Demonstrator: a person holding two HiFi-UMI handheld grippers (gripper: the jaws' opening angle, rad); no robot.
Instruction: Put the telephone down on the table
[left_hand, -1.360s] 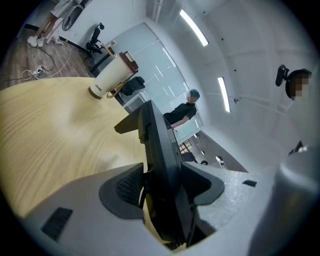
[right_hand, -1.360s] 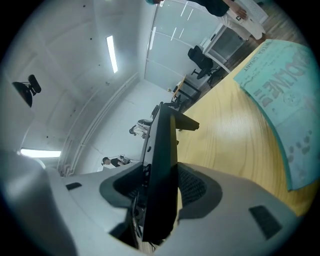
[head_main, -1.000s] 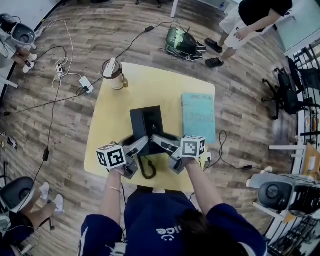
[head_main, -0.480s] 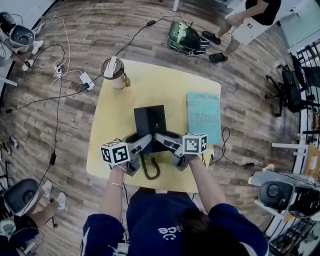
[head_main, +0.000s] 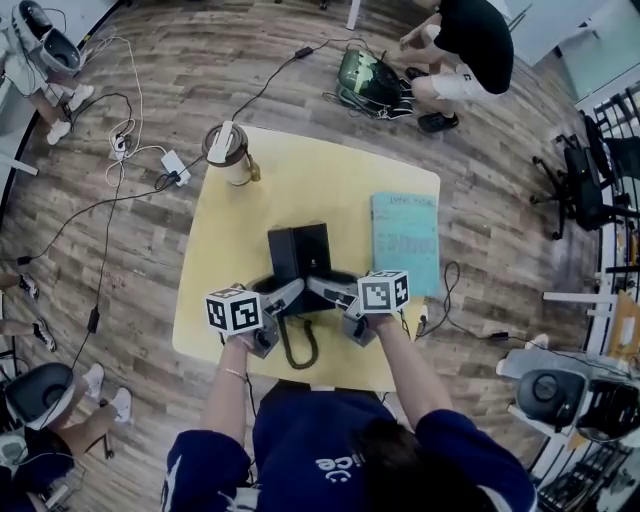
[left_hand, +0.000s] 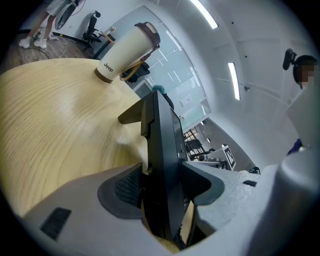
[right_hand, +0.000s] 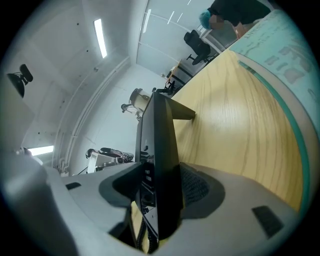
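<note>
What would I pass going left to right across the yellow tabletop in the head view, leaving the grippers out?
travel cup → telephone → teal notebook

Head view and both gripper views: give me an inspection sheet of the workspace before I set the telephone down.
Surface: yellow table, wood grain, bare in the middle.
Job's things: black telephone held over the table; whether it touches the table cannot be told.
Clutter: tumbler at the far left corner; blue-green notebook on the right side.
Grippers: left gripper and right gripper each clamp a side of the telephone; the right jaws have just eased slightly wider, pads still on it.
Cables: coiled cord hangs at the near edge; power strip and floor cables to the left.
Surroundings: wooden floor, a person bending near a green bag, office chairs.
</note>
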